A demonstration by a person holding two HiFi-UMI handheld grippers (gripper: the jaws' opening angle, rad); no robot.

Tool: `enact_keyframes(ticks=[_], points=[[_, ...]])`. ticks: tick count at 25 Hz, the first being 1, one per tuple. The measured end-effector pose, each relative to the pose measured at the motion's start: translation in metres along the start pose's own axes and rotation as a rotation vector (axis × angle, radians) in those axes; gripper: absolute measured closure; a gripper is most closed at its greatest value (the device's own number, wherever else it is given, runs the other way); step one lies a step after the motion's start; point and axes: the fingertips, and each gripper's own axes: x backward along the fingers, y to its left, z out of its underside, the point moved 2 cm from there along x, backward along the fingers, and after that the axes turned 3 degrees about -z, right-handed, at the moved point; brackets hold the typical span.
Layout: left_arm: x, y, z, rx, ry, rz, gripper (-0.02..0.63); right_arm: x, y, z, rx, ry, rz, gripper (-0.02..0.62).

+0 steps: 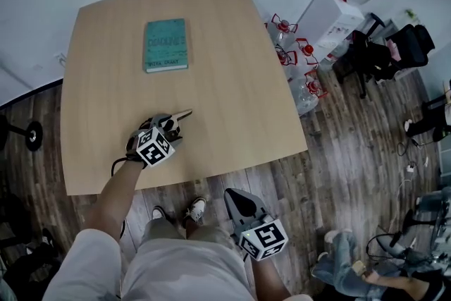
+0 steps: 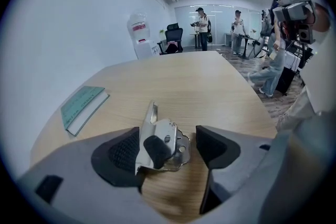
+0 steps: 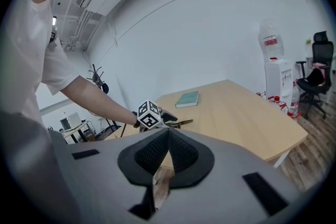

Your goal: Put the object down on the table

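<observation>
A small metal tool with a black grip (image 2: 160, 145) lies on the wooden table (image 1: 232, 81) between the jaws of my left gripper (image 2: 170, 150). It leans on the left pad (image 2: 122, 155), and the right pad (image 2: 216, 145) stands clear of it, so the gripper is open. In the head view its metal tip (image 1: 184, 113) pokes out past my left gripper (image 1: 174, 125), low over the table's near part. My right gripper (image 1: 237, 204) hangs off the table by my legs, pads shut together (image 3: 168, 150) with nothing between them.
A green book (image 1: 166, 44) lies flat at the table's far side. A water dispenser (image 1: 338, 0), spare bottles (image 1: 296, 53) and an office chair (image 1: 394, 49) stand to the right. People stand at the room's far end (image 2: 202, 21). The table's front edge (image 1: 190, 176) is near my feet.
</observation>
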Motion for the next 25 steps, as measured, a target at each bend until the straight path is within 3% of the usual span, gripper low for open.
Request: enact_keyframes(ticks=[8, 14, 21, 25], points=[[0.017, 0.002, -0.007, 0.002, -0.034, -0.019, 0.284, -0.010, 0.006, -0.011, 0.024, -0.013, -0.027, 0.598], [0.050, 0.019, -0.008, 0.062, -0.077, -0.070, 0.285, -0.024, 0.020, -0.026, 0.063, -0.025, -0.064, 0.598], [0.103, 0.034, 0.003, 0.210, -0.106, -0.132, 0.285, -0.045, 0.045, -0.049, 0.112, -0.036, -0.099, 0.598], [0.145, 0.048, 0.012, 0.346, -0.150, -0.177, 0.287, -0.060, 0.064, -0.065, 0.146, -0.052, -0.120, 0.598]])
